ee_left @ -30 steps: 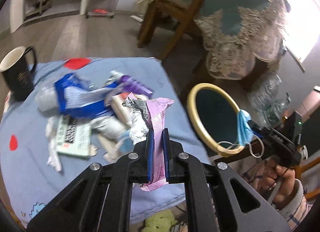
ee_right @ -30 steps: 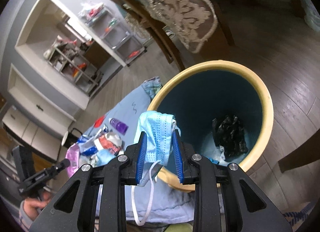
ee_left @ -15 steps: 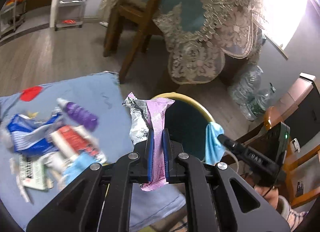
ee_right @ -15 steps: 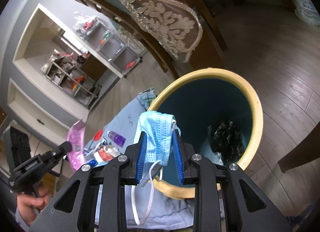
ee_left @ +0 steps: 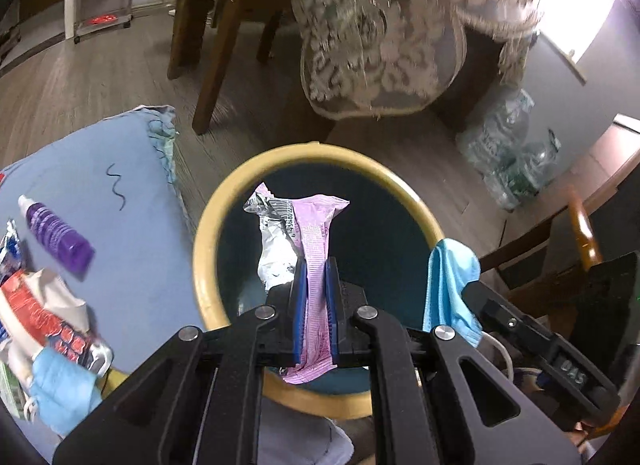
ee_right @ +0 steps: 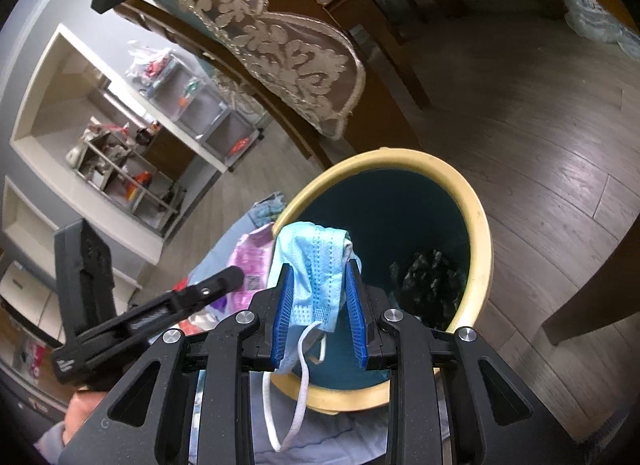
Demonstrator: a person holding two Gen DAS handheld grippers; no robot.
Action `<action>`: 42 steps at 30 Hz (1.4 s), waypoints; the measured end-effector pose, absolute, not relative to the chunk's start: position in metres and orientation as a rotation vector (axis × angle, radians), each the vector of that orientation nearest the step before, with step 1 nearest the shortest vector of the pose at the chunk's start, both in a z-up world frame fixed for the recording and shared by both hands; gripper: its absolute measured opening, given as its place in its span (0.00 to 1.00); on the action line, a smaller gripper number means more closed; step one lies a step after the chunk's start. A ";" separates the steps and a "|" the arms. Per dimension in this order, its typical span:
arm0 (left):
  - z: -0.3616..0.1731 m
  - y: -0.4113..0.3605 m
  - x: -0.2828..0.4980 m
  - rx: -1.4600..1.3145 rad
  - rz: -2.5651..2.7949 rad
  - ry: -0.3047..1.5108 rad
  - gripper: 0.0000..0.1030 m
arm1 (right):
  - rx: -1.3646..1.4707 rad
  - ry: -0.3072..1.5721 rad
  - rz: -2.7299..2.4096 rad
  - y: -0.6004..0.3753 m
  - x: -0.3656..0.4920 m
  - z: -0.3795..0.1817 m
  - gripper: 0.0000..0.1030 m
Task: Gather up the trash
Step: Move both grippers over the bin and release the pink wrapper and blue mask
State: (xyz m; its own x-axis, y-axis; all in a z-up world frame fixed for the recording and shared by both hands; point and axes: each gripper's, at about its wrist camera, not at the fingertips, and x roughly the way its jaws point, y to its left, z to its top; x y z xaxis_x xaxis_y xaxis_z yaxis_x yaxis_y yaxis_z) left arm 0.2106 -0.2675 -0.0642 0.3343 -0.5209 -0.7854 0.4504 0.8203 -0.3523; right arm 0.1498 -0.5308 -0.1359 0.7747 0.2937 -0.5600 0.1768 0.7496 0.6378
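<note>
My left gripper (ee_left: 315,265) is shut on a pink and silver wrapper (ee_left: 308,225) and holds it over the mouth of the yellow-rimmed, dark teal trash bin (ee_left: 224,201). My right gripper (ee_right: 319,265) is shut on a blue face mask (ee_right: 314,253), its white ear loop hanging down, at the near rim of the same bin (ee_right: 478,225). The mask also shows at the bin's right rim in the left wrist view (ee_left: 452,281). Dark crumpled trash (ee_right: 428,285) lies in the bin.
A blue cloth-covered table (ee_left: 120,169) left of the bin carries a purple bottle (ee_left: 56,237), a red wrapper (ee_left: 44,321) and another blue mask (ee_left: 64,389). A wooden chair (ee_left: 216,37) and a lace-draped table (ee_left: 380,45) stand behind the bin.
My left gripper has swung right from the trash pile on the table to above the bin, carrying the wrapper. The right gripper has kept its mask at the bin's rim.
</note>
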 end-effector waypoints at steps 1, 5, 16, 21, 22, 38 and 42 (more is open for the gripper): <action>-0.066 -0.267 0.211 -0.074 -0.636 1.057 0.08 | 0.735 0.703 0.067 -0.531 0.151 -0.138 0.27; -0.071 -0.267 0.211 -0.063 -0.628 1.065 0.21 | 0.741 0.712 0.059 -0.533 0.156 -0.142 0.27; -0.059 -0.233 0.201 -0.082 -0.587 1.022 0.48 | 0.747 0.743 0.022 -0.533 0.162 -0.153 0.43; -0.047 -0.210 0.187 -0.070 -0.570 0.987 0.57 | 0.729 0.741 0.004 -0.532 0.163 -0.154 0.63; -0.045 -0.205 0.184 -0.063 -0.566 0.981 0.58 | 0.717 0.742 -0.002 -0.531 0.164 -0.153 0.67; -0.018 -0.082 0.139 -0.042 -0.408 0.910 0.90 | 0.493 0.730 0.013 -0.496 0.164 -0.134 0.84; -0.014 -0.052 0.134 -0.061 -0.361 0.915 0.91 | 0.479 0.732 0.013 -0.493 0.162 -0.132 0.84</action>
